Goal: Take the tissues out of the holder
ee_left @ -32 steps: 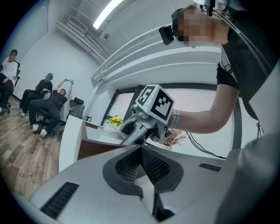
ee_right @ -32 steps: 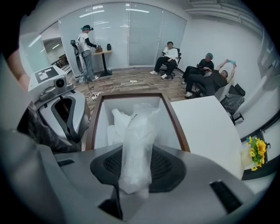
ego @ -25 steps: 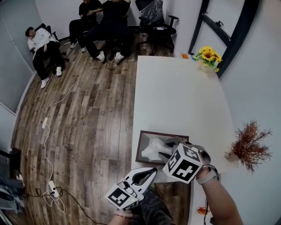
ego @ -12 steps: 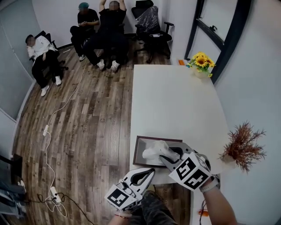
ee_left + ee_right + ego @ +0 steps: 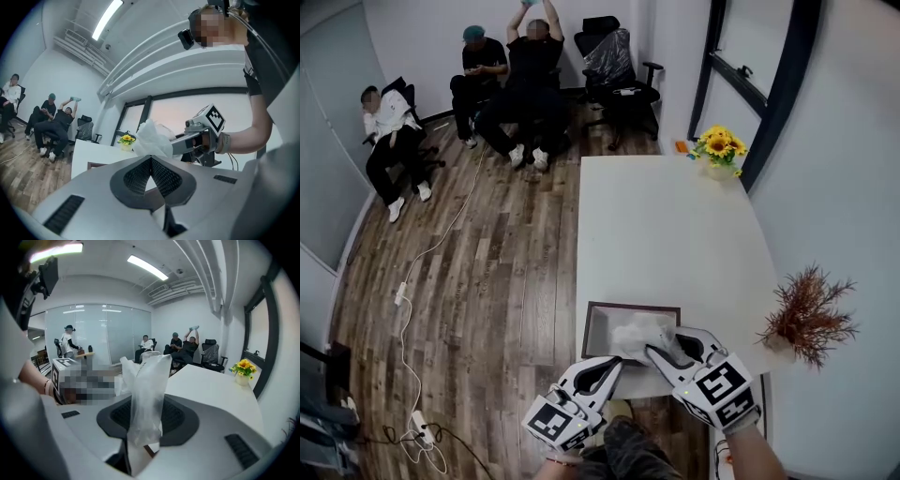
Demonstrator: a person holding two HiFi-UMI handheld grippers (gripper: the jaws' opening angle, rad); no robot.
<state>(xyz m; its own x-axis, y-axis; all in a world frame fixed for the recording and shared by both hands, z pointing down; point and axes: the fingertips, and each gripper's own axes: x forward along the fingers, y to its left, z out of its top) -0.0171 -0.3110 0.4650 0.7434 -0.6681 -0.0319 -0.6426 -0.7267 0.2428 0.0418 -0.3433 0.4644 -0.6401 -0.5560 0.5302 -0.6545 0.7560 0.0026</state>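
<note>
While the left claw (image 5: 615, 365) sits level and clenched, the right claw (image 5: 653, 352) tilts down grasping tissues (image 5: 635, 334) over the holder (image 5: 628, 306).

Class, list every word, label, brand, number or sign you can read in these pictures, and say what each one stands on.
No readable text in any view.
Cube on the left gripper: only black-and-white square markers, no letters or numbers.
Cube on the right gripper: the same kind of markers, no letters or numbers.
The holder, tissues and table: no print visible.
</note>
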